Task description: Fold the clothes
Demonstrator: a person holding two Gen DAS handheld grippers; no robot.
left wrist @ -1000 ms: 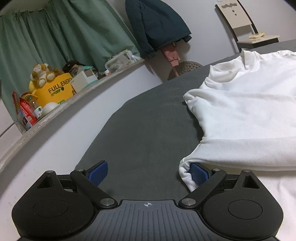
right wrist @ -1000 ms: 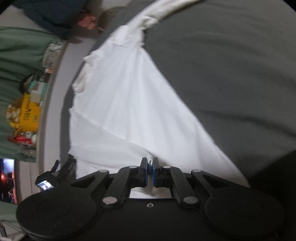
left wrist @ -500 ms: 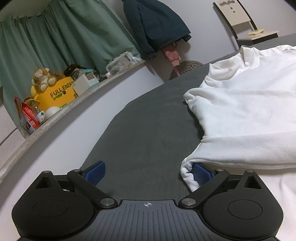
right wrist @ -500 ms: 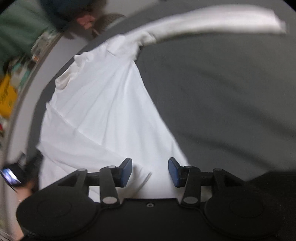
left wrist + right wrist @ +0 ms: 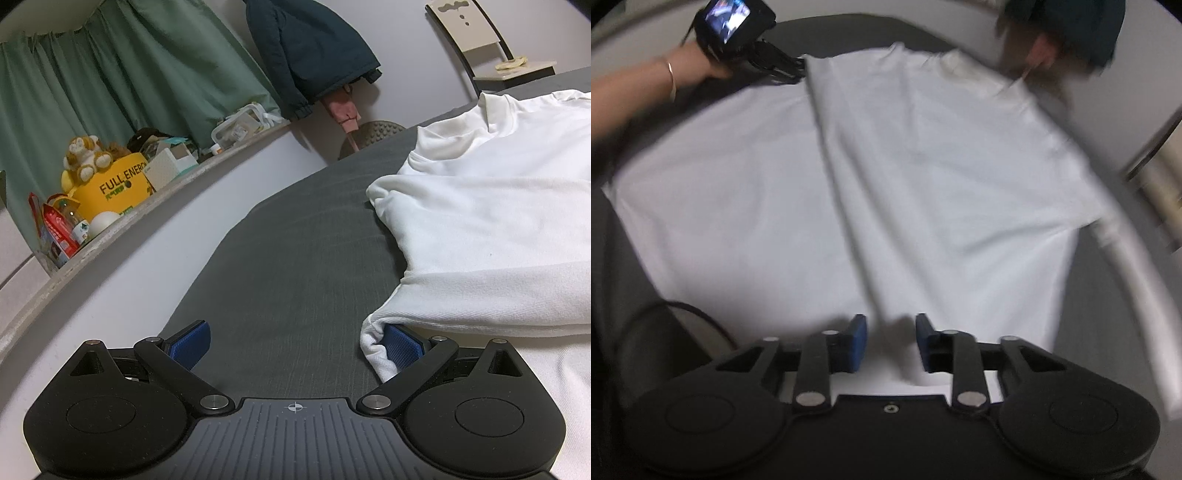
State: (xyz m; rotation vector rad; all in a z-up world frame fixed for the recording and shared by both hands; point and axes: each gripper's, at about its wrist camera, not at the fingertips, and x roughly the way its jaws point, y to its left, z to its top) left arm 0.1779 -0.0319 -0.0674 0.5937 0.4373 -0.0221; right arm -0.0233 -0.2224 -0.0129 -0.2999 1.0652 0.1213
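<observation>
On the dark bed, one fold in

Right gripper [image 5: 891,341] hovers, jaws just narrowing, empty, over the white shirt [image 5: 849,192]; left gripper [image 5: 295,343] gapes, one pad under its hem; far sleeve still out, more folding ahead

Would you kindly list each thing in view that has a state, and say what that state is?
white shirt: spread flat on the dark bed cover, one side folded over the middle.
left gripper: jaws wide open, one pad under the shirt's edge.
right gripper: jaws apart and just closing, over the hem, not pinching it.
dark jacket: hanging on the wall.
</observation>
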